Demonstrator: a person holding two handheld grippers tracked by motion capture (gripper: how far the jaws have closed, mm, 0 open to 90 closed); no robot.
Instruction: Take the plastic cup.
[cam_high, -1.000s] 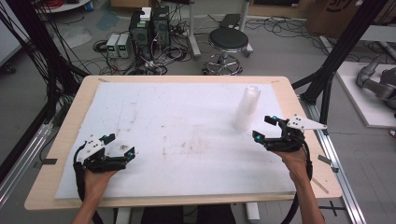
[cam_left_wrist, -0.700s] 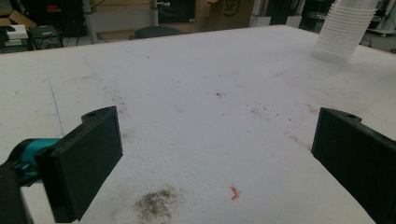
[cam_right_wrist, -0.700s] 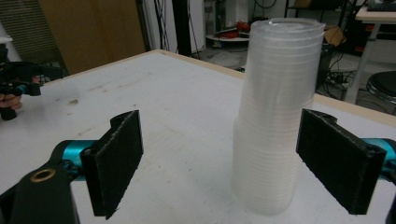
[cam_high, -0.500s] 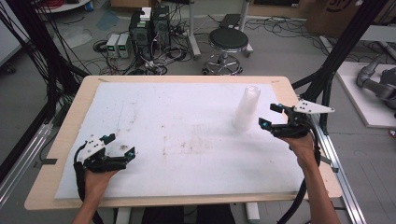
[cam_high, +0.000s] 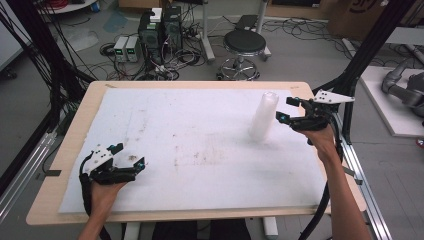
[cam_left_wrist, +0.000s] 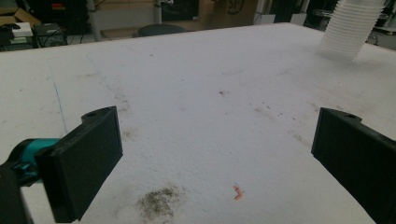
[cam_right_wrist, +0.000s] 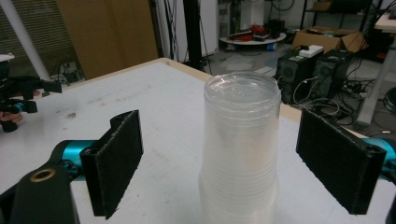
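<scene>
Right gripper view looks straight along the right gripper (cam_right_wrist: 219, 163), whose two black jaws stand spread wide, one on each side of the stack of clear plastic cups (cam_right_wrist: 240, 149), with open space between each pad and the cup wall, so nothing is pinched yet. That spread reads as deliberate: the jaws are set wider than the stack so they can pass around it without knocking it, and they sit at about mid-height, where a squeeze would likely meet several nested rims rather than one thin lip. From the high view the right gripper (cam_high: 290, 111) hangs just right of the stack (cam_high: 263, 116), which stands upright with mouths down on the far right part of the white foam mat (cam_high: 200, 125), close to the table's right edge. The upturned stance gives the stack a broad base, yet it is tall and light, so a one-sided touch could tip it. The left gripper (cam_high: 129, 155) rests low at the near left corner of the mat, well apart from the cups; in the left gripper view its jaws are also spread, with bare stained mat between them, and the stack (cam_left_wrist: 352, 28) shows far off at upper right, which suggests this hand is simply parked out of the way
</scene>
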